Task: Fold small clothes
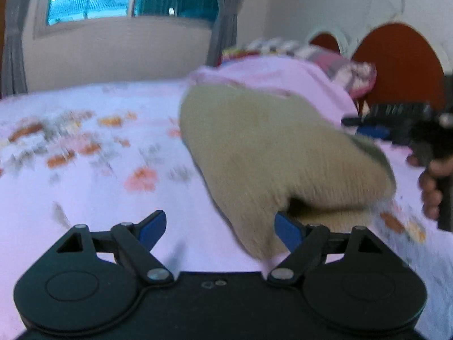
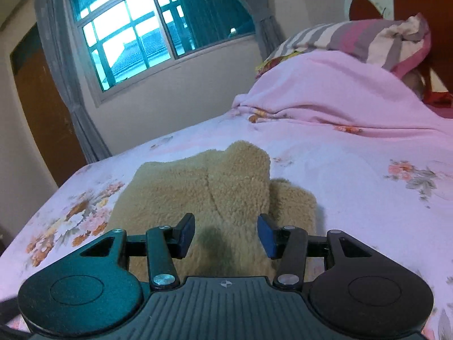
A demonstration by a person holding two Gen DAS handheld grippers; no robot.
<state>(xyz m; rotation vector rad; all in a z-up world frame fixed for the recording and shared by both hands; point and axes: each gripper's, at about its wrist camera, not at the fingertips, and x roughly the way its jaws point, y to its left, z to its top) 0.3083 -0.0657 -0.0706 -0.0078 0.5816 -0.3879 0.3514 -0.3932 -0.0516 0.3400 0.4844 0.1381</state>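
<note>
A beige fleece garment (image 1: 269, 155) lies partly folded on the floral bedsheet (image 1: 85, 198). In the blurred left wrist view my left gripper (image 1: 220, 229) stands wide open just before the garment's near edge; the cloth's tip reaches in beside the right pad without being pinched. At that view's right edge a person's hand (image 1: 430, 192) holds my right gripper (image 1: 351, 124) close to the garment's right corner. In the right wrist view the right gripper (image 2: 226, 235) hovers over the garment (image 2: 198, 198) with its blue pads apart and nothing gripped between them.
A pink blanket (image 2: 339, 99) is heaped at the head of the bed, with a striped pillow (image 2: 368, 39) behind it against an orange headboard (image 1: 396, 65). A window (image 2: 155, 34) with grey curtains is in the far wall. A brown door (image 2: 42, 113) is at the left.
</note>
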